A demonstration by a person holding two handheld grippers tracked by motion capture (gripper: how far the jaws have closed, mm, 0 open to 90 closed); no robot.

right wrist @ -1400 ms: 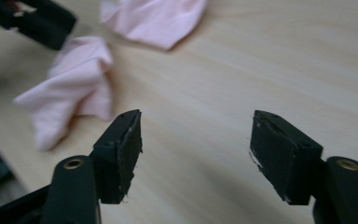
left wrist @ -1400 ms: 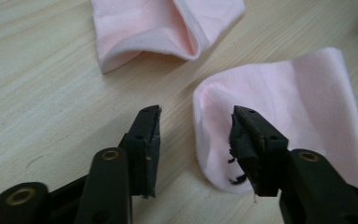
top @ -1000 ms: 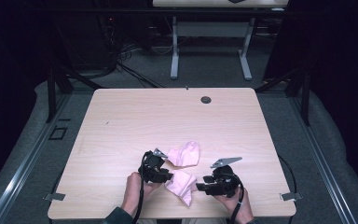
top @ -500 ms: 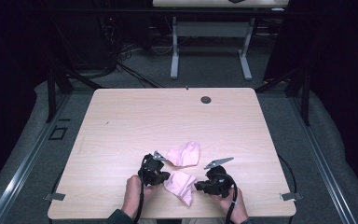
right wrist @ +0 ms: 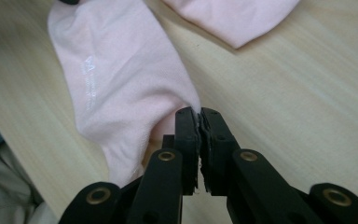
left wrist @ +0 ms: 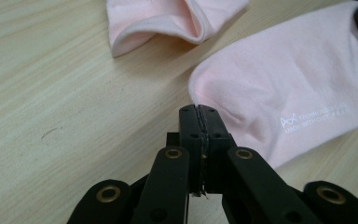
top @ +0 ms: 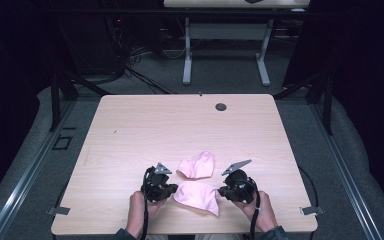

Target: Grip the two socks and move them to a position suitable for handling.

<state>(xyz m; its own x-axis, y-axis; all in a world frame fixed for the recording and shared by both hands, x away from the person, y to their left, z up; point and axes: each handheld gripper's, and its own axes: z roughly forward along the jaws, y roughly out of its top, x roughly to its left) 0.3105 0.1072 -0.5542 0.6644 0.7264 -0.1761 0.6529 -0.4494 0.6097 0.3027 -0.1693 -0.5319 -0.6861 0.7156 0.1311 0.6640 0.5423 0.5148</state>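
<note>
Pinched the near pink sock (top: 198,196) at opposite edges: left claw (top: 171,189) clamped on one end, right claw (top: 222,191) clamped on the other, jaws just closed on fabric. Lay at the front of the wooden surface (top: 145,130), just before the second sock (top: 197,165) (apart, not overlapping). Best lifted evenly, kept taut, without dragging. Beyond: dark room, grey floor, another table's legs (top: 187,52).

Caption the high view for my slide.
Two hand-held grippers, left and right, pinch opposite ends of the near pink sock.
</note>
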